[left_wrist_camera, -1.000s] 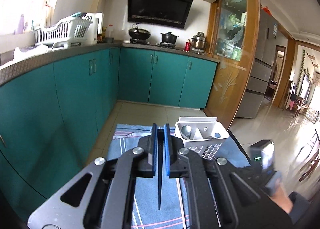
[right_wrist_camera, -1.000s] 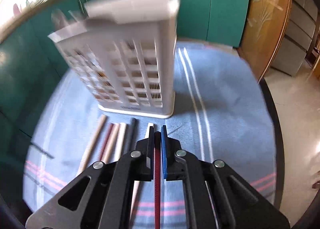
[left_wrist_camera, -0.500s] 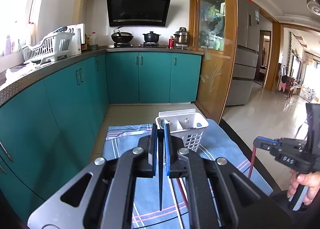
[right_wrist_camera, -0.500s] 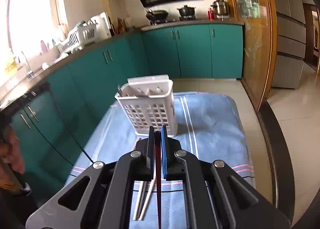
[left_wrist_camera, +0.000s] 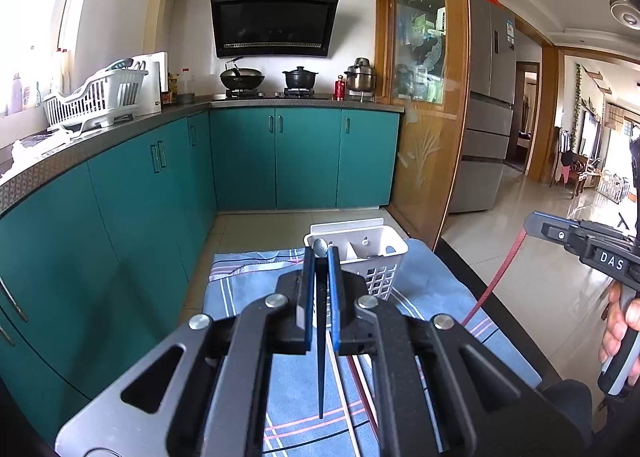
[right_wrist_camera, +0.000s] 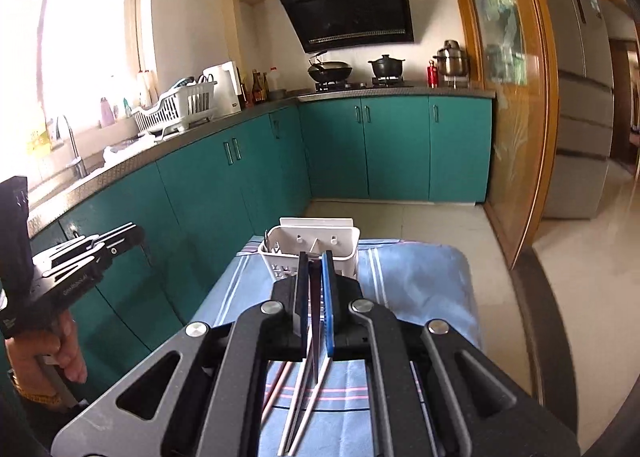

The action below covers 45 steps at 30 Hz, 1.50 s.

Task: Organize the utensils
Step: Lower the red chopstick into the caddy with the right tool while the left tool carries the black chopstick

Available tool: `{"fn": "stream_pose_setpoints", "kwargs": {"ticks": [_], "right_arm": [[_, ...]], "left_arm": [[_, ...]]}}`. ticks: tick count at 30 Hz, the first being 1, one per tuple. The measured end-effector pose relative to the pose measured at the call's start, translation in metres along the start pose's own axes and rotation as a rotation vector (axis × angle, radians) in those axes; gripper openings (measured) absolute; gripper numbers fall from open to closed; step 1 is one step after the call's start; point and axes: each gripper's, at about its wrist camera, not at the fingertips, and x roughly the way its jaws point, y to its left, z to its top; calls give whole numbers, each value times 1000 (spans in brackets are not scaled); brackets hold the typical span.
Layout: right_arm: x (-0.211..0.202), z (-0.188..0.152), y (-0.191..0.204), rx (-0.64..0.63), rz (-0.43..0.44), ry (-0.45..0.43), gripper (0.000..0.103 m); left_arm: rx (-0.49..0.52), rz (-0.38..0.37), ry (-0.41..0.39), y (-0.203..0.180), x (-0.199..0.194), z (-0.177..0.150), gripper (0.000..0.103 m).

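My left gripper (left_wrist_camera: 321,259) is shut on a thin black chopstick (left_wrist_camera: 321,357) that hangs down between its blue pads. My right gripper (right_wrist_camera: 315,262) is shut on a dark red chopstick (right_wrist_camera: 316,321). It also shows at the right of the left wrist view as the right gripper (left_wrist_camera: 534,222), with the red chopstick (left_wrist_camera: 498,279) slanting down from it. A white slotted utensil caddy (right_wrist_camera: 344,247) stands on the blue striped cloth (right_wrist_camera: 416,281) ahead of both grippers, with a metal spoon (left_wrist_camera: 320,247) upright in it. Several loose chopsticks (right_wrist_camera: 298,401) lie on the cloth below the right gripper.
The left gripper (right_wrist_camera: 120,237), in a person's hand (right_wrist_camera: 66,341), is at the left of the right wrist view. The table's dark edge (left_wrist_camera: 484,297) runs along the right of the cloth. Teal cabinets (left_wrist_camera: 160,197) line the left and back, with a white dish rack (left_wrist_camera: 96,97) on the counter.
My right gripper has lifted high off the cloth with the red chopstick, so the caddy now looks small and far ahead. My left gripper shifted a little and rolled, still holding the black chopstick.
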Motion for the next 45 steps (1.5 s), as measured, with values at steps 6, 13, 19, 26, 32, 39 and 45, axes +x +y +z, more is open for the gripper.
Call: {"fn": "stream_pose_setpoints", "kwargs": {"ticks": [6,13,19,26,32,39,45], "right_arm": [[8,-11,1,-7,8,36,6],[10,-6,10,-29,21,36,6],[5,63,18,-69,12,-72,6],[15,147,22,-98,-56,-219,6],[72,164,16,-107,-117,-187,6],[158,120,-2,-85,-153,-52,6],[177,86,-16,-12,-115,18,20]], "left_arm": [[0,1,11,1,4,-1,6],[-8,-2,-3,4,3,0,6],[-37,1,-16,14,2,0,6],[-66,8,-17,25,3,-1,6],[-73,10,-14,30,5,-1,6],[-82,12,-10,30,6,-3,6],[-87,19,-5,28,8,-2,6]]}}
